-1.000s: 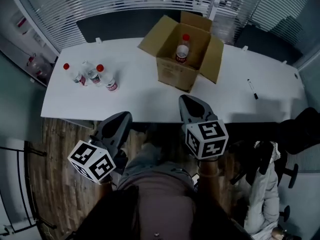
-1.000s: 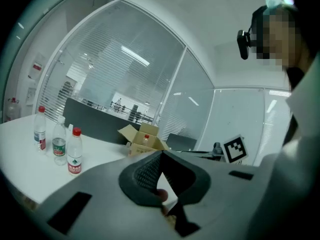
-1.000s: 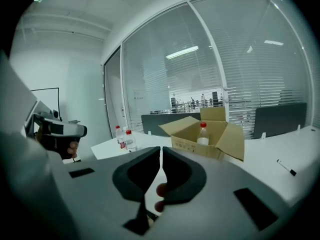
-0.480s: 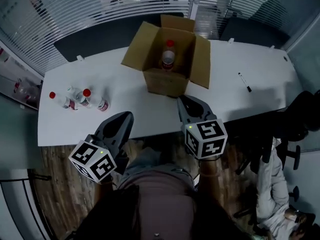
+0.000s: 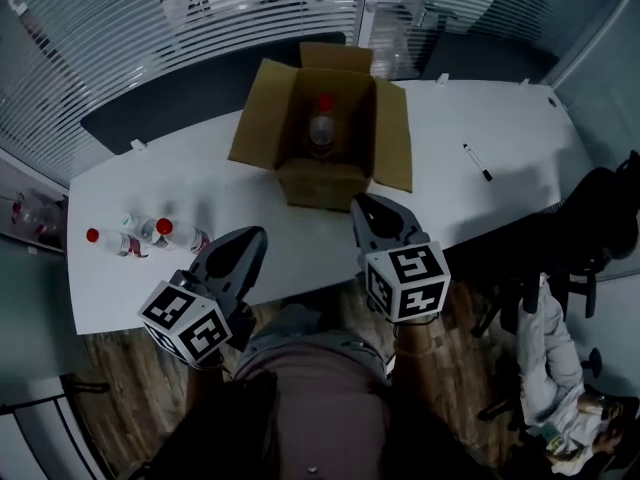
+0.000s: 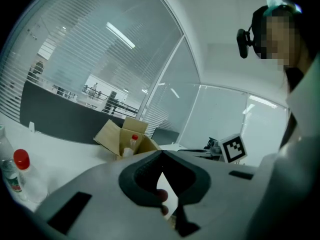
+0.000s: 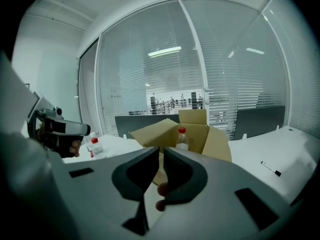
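Observation:
An open cardboard box (image 5: 322, 173) stands on the white table (image 5: 230, 193), and one red-capped bottle (image 5: 321, 128) is upright inside it. Three more red-capped bottles (image 5: 140, 238) stand grouped at the table's left end. My left gripper (image 5: 252, 236) is shut and empty at the table's near edge, just right of that group. My right gripper (image 5: 360, 203) is shut and empty too, just short of the box's front wall. In the right gripper view, the right gripper (image 7: 161, 149) points at the box (image 7: 210, 136) and its bottle (image 7: 182, 138). The left gripper (image 6: 161, 155) has one bottle (image 6: 22, 171) at far left.
A black marker pen (image 5: 475, 161) lies on the table right of the box. A dark panel (image 5: 150, 118) runs along the table's far side, with blinds and glass walls behind it. A black office chair (image 5: 600, 218) stands at the right, and wooden floor (image 5: 120, 408) shows below.
The view has shifted: the box now sits nearer and more central and the bottle group lower left. In the left gripper view the bottles slid to the left edge. Both grippers stay shut.

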A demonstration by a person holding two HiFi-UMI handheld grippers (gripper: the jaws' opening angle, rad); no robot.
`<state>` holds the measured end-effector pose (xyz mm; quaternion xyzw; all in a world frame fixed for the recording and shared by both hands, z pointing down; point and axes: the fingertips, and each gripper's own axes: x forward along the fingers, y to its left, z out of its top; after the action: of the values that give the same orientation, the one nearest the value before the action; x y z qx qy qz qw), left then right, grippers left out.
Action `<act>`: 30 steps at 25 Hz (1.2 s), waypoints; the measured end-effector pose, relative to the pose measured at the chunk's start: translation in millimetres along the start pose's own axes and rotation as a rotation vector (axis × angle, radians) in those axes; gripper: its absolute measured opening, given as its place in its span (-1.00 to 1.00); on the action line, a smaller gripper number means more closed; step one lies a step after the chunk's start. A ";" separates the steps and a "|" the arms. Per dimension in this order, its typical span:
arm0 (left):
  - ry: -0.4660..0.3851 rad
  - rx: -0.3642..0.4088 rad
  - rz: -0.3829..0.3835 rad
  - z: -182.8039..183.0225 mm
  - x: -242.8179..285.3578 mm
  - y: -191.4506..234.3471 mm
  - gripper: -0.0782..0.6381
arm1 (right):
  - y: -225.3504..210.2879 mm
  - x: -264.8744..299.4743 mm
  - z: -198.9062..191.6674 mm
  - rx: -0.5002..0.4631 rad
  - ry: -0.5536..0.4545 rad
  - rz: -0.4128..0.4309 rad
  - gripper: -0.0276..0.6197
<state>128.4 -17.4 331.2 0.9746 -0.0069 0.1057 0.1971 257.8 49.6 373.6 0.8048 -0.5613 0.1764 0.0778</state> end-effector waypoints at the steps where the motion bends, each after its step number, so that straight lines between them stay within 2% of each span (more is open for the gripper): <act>1: 0.006 -0.002 -0.006 1.3 2.2 3.4 -0.76 | -0.4 3.1 1.8 0.003 0.000 -0.005 -0.82; 14: 0.034 -0.023 -0.081 20.4 29.5 45.6 -0.76 | -7.4 50.7 31.5 -0.017 0.001 -0.057 -0.82; 23: 0.017 -0.062 -0.081 23.2 39.6 72.9 -0.76 | -14.3 77.1 48.4 -0.057 0.013 -0.059 -0.79; 30: 0.023 -0.090 -0.039 28.3 52.9 84.9 -0.76 | -28.5 100.6 60.5 -0.074 0.034 -0.026 -0.67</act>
<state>181.2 -105.1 349.3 0.9634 0.0098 0.1128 0.2430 327.2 -47.9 356.9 0.8054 -0.5557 0.1682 0.1196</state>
